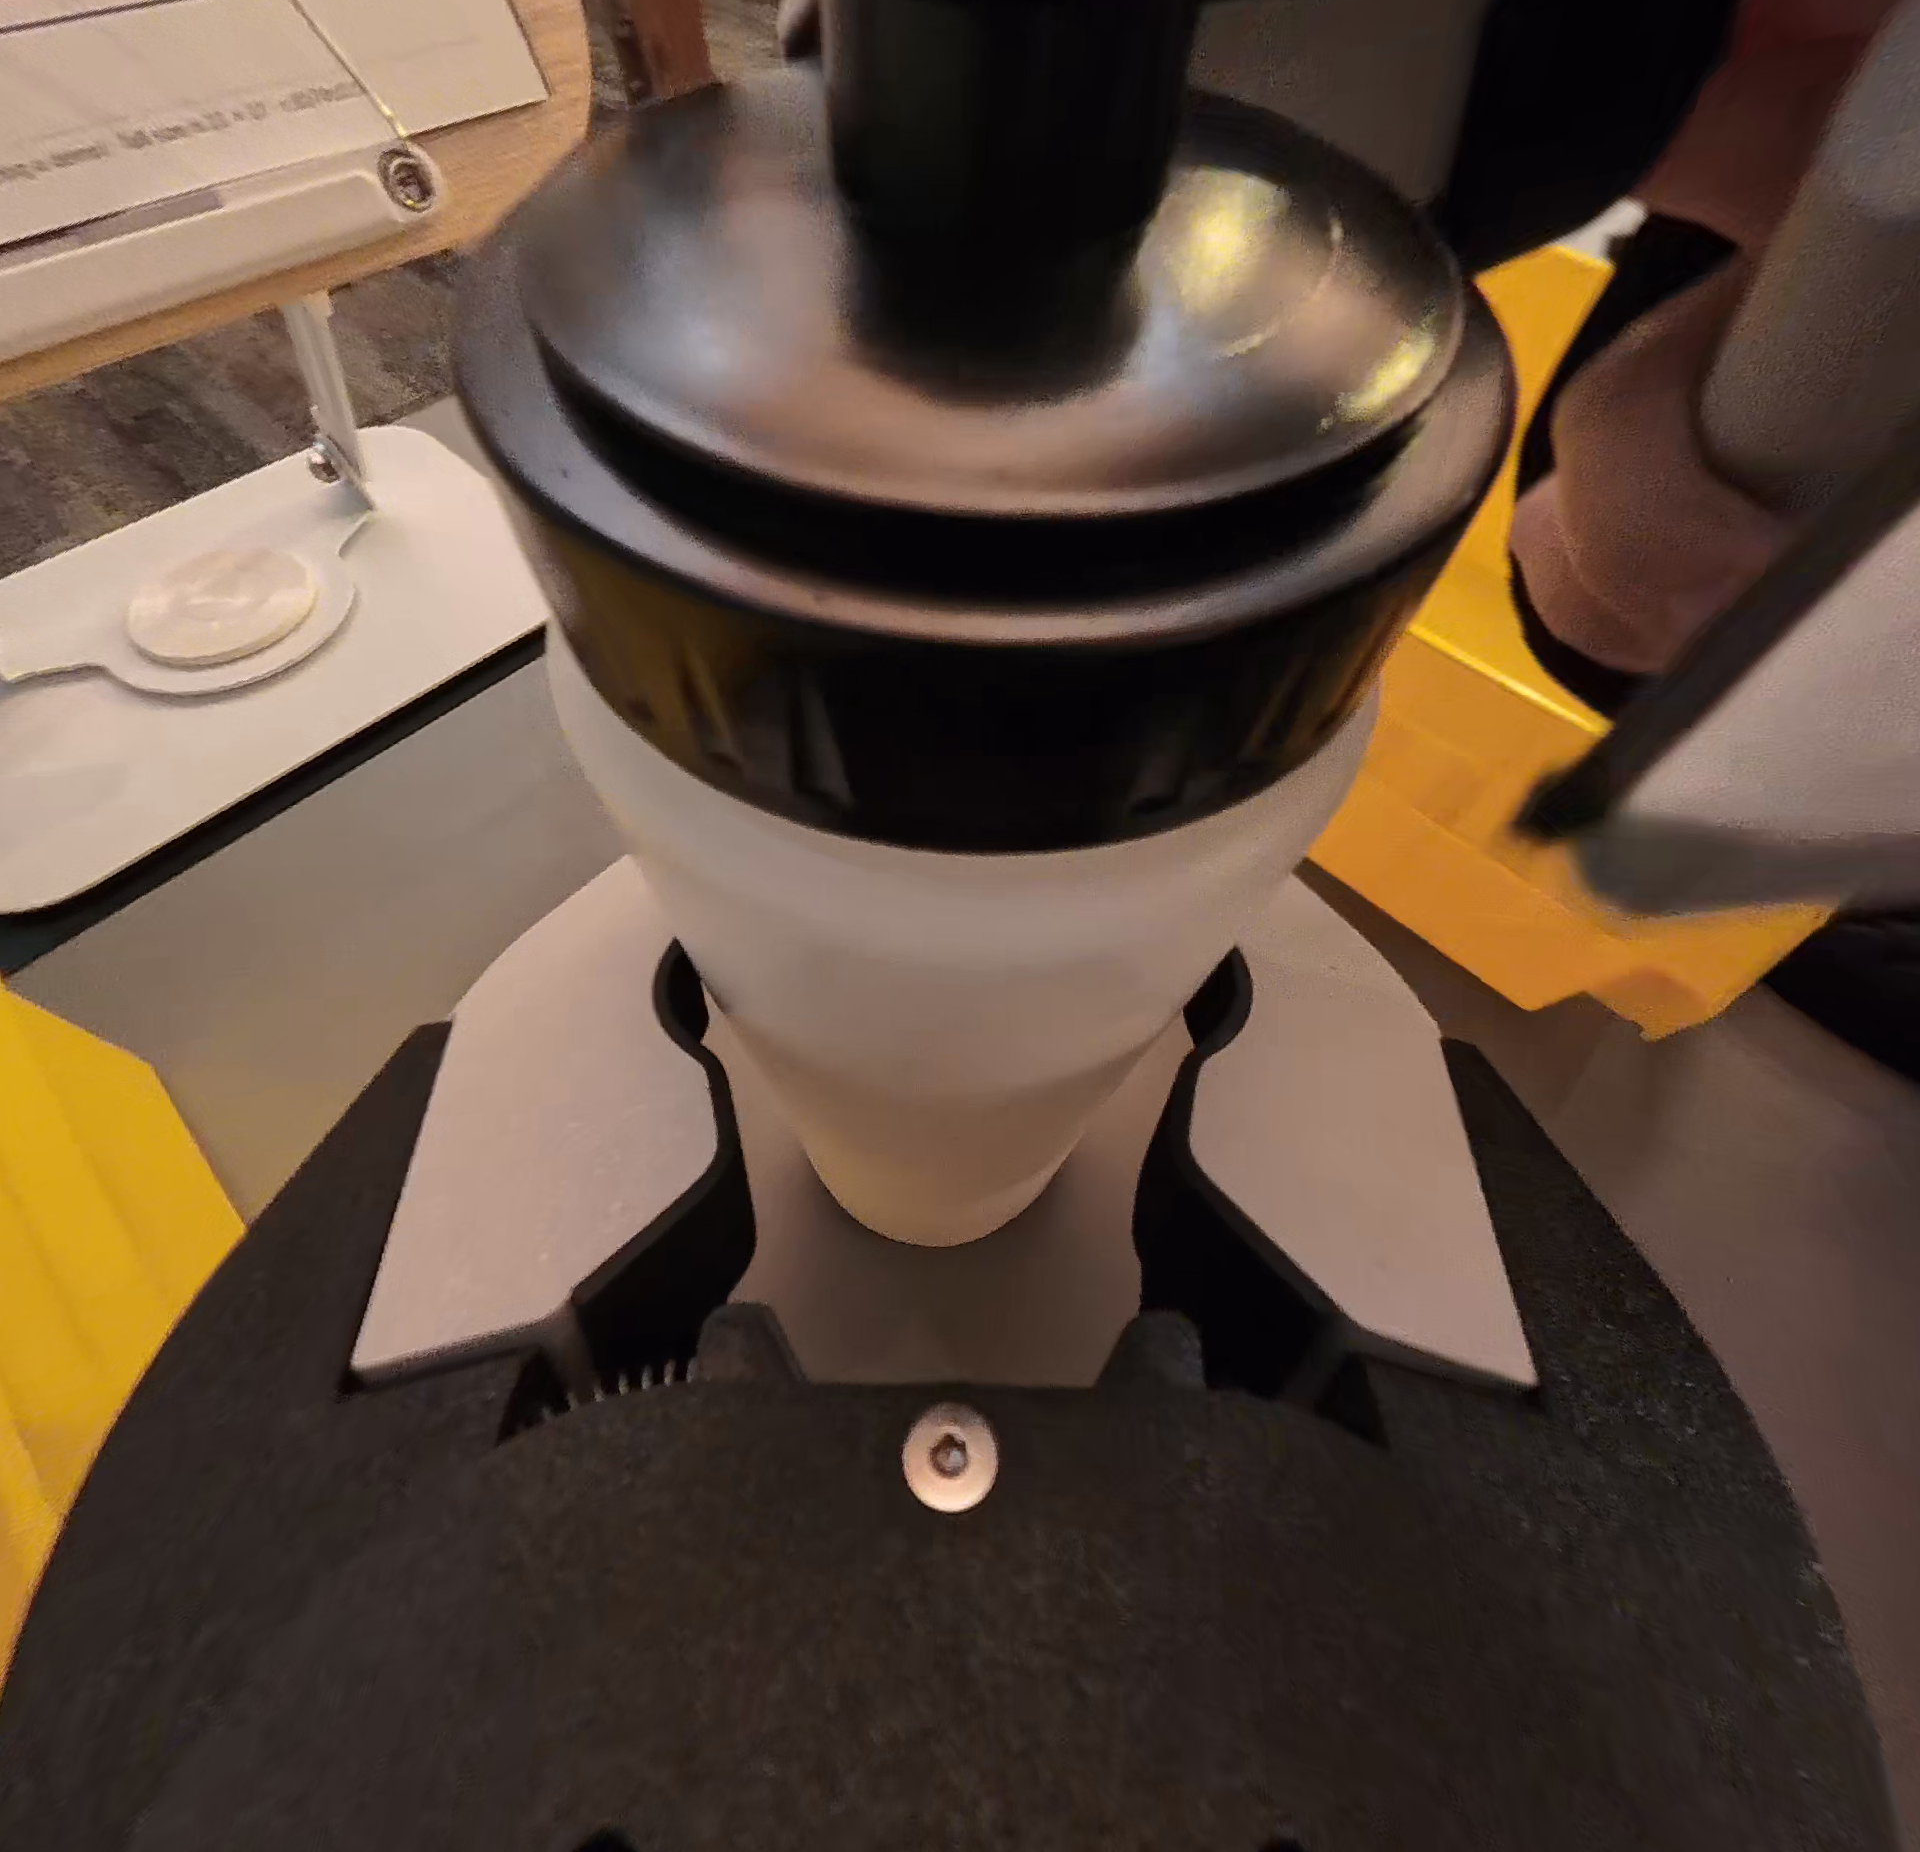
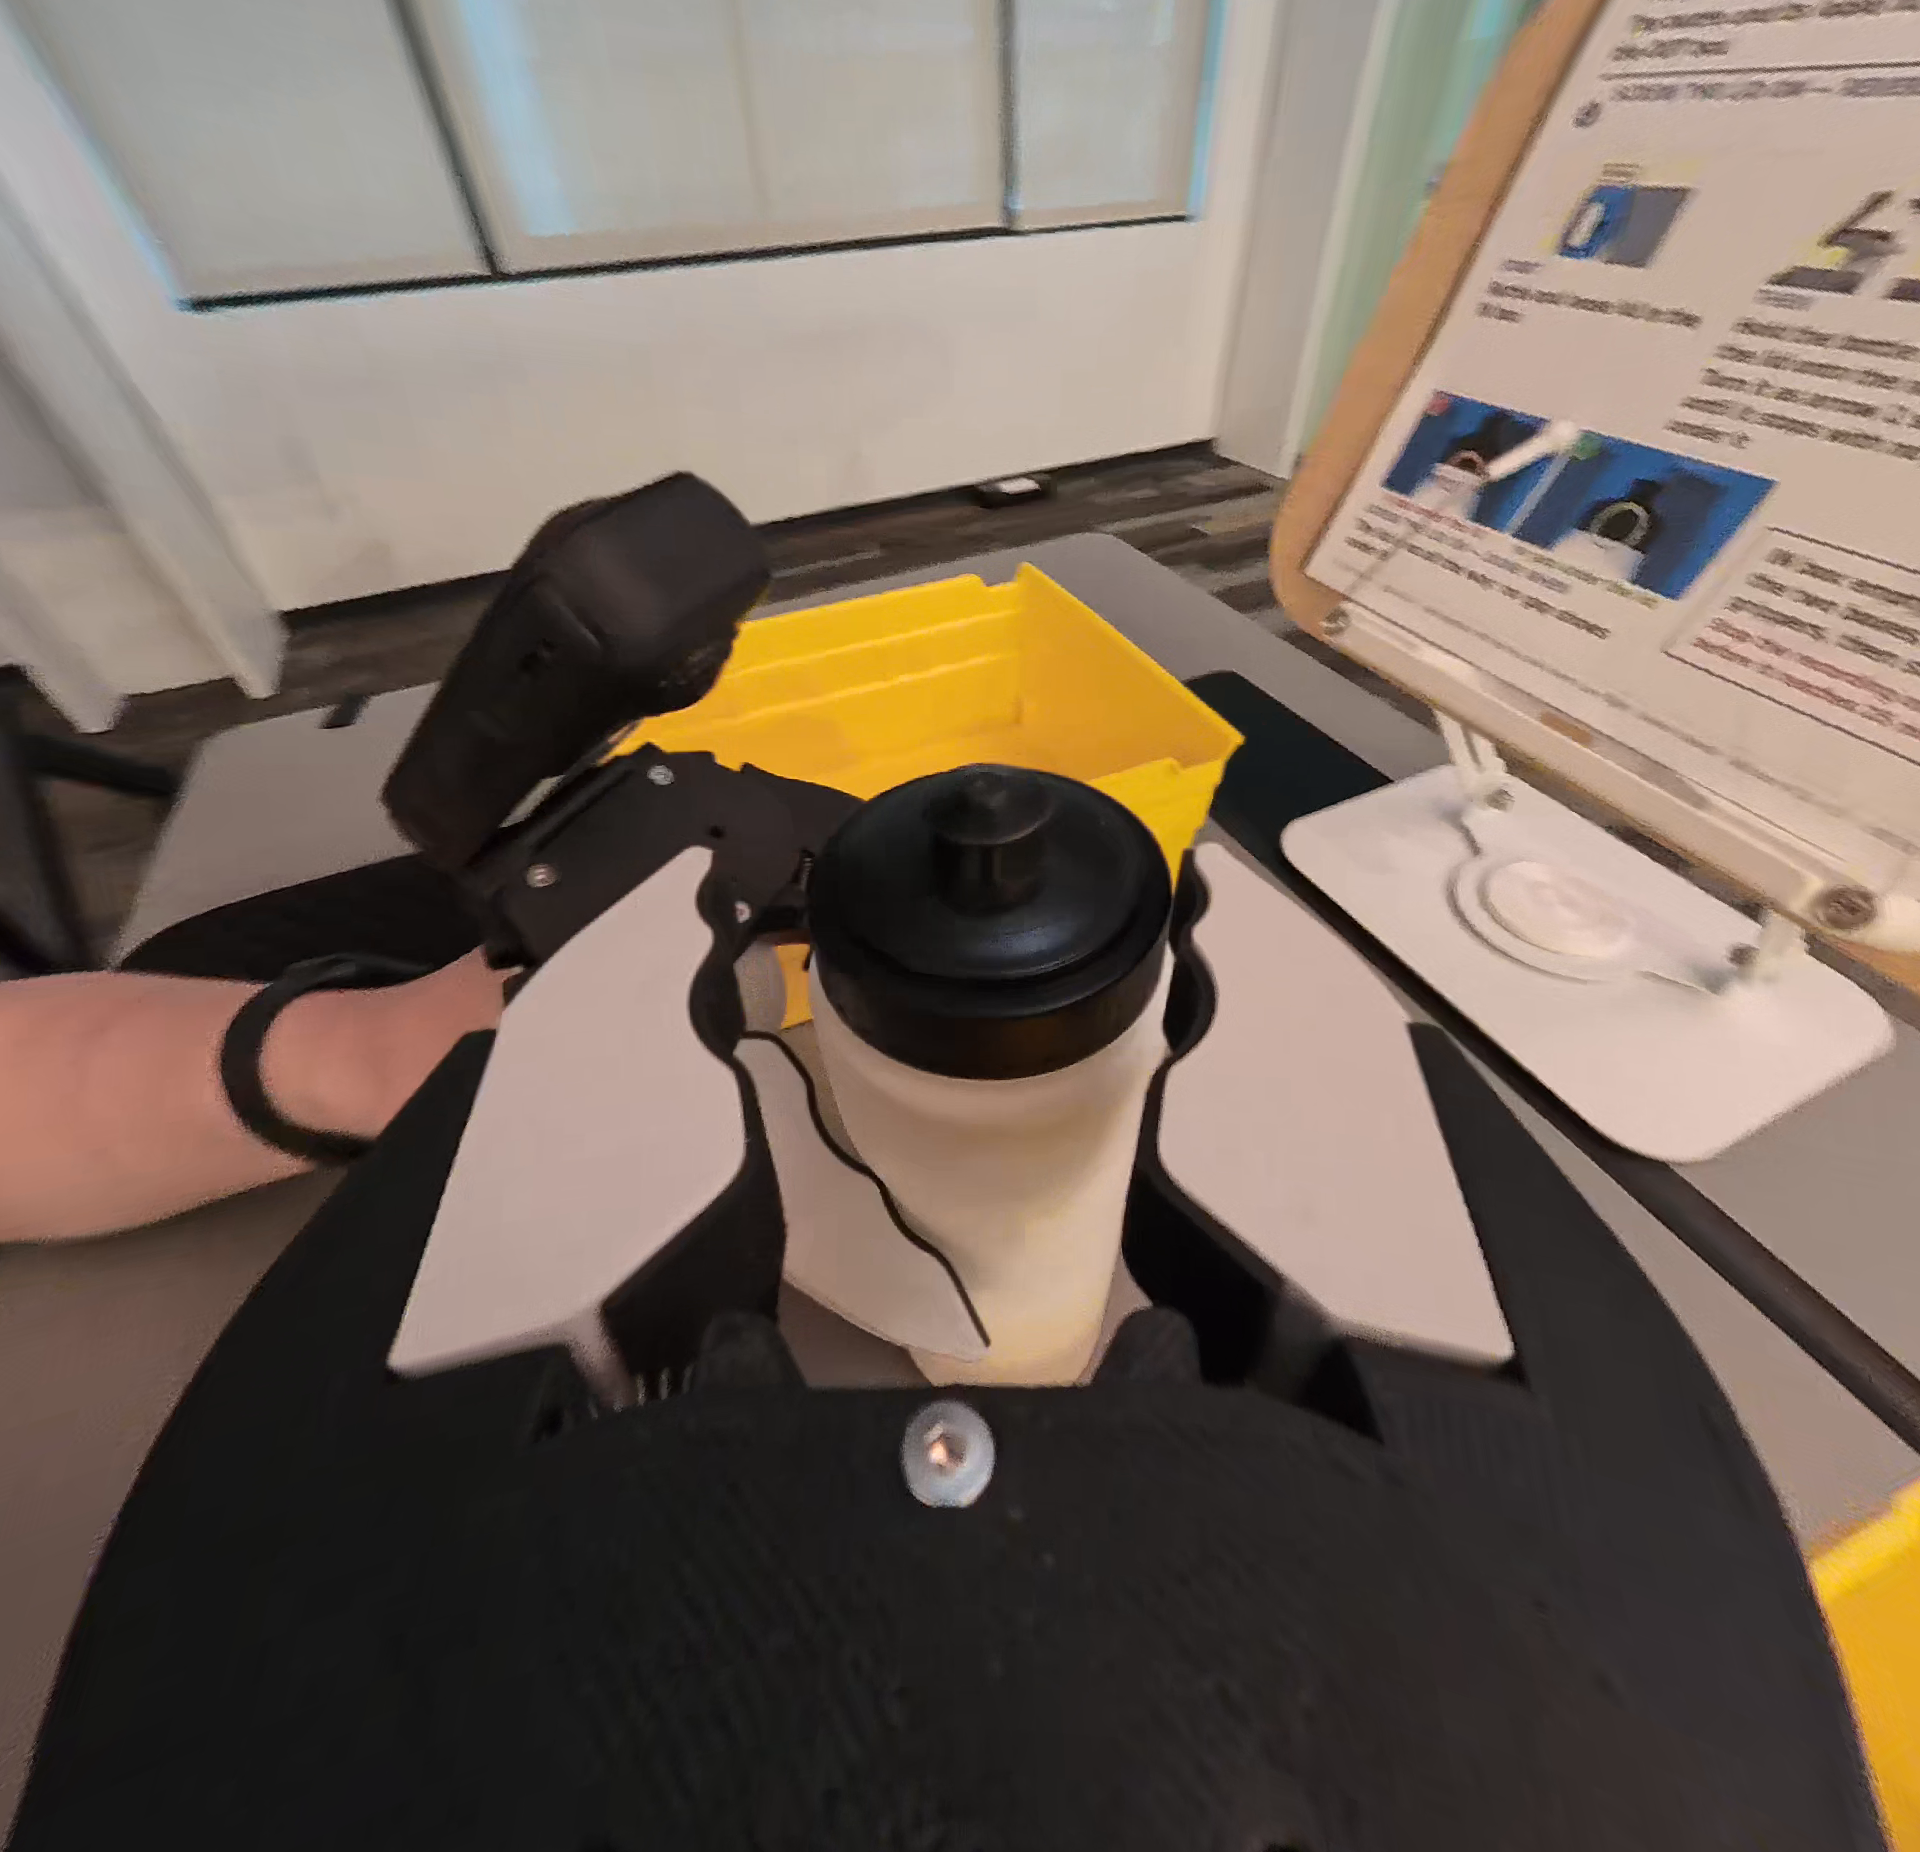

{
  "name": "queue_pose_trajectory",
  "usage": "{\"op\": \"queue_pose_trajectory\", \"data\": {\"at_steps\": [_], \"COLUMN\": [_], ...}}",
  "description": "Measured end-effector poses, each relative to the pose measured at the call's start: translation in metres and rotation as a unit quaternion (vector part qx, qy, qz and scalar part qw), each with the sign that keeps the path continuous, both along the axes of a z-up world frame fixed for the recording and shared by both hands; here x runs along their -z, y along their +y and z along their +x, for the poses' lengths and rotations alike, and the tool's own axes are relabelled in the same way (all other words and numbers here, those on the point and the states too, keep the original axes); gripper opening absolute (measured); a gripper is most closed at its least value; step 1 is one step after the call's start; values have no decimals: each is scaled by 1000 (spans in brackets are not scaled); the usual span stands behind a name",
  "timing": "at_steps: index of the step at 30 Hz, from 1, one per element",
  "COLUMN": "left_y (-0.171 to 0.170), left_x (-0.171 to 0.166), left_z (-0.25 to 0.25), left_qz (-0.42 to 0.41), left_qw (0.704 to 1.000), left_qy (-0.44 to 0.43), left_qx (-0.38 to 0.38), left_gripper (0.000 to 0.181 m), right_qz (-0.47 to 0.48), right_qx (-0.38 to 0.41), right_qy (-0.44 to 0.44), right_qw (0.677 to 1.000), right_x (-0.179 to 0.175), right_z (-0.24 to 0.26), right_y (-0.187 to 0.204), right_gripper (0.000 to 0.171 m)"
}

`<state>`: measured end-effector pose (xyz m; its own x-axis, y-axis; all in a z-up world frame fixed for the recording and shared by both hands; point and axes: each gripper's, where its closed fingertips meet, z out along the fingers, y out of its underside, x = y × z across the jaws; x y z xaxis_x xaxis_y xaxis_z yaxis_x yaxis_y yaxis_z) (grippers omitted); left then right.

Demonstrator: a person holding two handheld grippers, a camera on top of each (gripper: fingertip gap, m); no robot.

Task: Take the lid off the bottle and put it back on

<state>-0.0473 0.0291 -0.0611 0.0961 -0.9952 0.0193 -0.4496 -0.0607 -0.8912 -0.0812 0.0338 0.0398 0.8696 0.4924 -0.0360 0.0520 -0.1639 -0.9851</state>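
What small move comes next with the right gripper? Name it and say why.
Probably close the right gripper on the black lid and begin unscrewing. The lid sits fully on the white bottle, the right fingers flank it with small gaps, and the left gripper already clamps the bottle's body to brace it.

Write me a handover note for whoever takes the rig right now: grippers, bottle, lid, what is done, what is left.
Left gripper: shut on the white bottle, holding its body upright.
Right gripper: open, jaws either side of the black lid, with a gap on one side.
The lid sits on the bottle, in front of the yellow bin.
Done: bottle secured, right gripper lined up.
Left: close on the lid, take it off, put it back on.
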Motion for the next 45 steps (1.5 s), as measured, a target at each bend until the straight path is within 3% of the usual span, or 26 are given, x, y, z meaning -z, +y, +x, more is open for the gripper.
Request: {"op": "queue_pose_trajectory", "data": {"at_steps": [4, 9, 18, 23, 27, 30, 36, 39, 41, 45], "left_y": [-11, -21, -1, -6, -18, -19, -4, -5, -6, -12], "left_x": [-1, -2, -1, -1, 0, 0, 0, 0, 0, 1], "left_z": [5, 8, 2, 3, 5, 3, 3, 1, 1, 0], "left_qz": [10, 12, 16, 2, 5, 6, -6, -5, -9, -7], "left_qw": [999, 998, 1000, 1000, 998, 997, 1000, 1000, 1000, 998], "left_qy": [-12, -23, -13, -8, -9, -5, -7, 1, 2, 12], "left_qx": [37, 60, -16, 26, 69, 79, 5, 6, 20, 57], "left_gripper": [92, 92, 91, 92, 92, 92, 92, 91, 91, 92], "right_qz": [2, -1, 24, -1, -12, 5, 4, 14, 3, -40], "right_qx": [-69, -67, 130, 14, -60, -64, 74, 132, 110, -23], "right_qy": [-15, -63, -36, -36, -27, -35, -18, -22, -26, -16], "right_qw": [998, 996, 991, 999, 998, 997, 997, 991, 994, 999], "right_x": [1, 12, 10, 6, 10, 9, 9, 9, 9, 14], "right_z": [1, 4, 6, -1, 5, 2, 6, 6, 5, -2], "right_y": [-10, -9, 11, 2, -7, -8, 7, 8, 8, -2], "right_gripper": [82, 76, 76, 87, 73, 73, 74, 74, 74, 83]}}
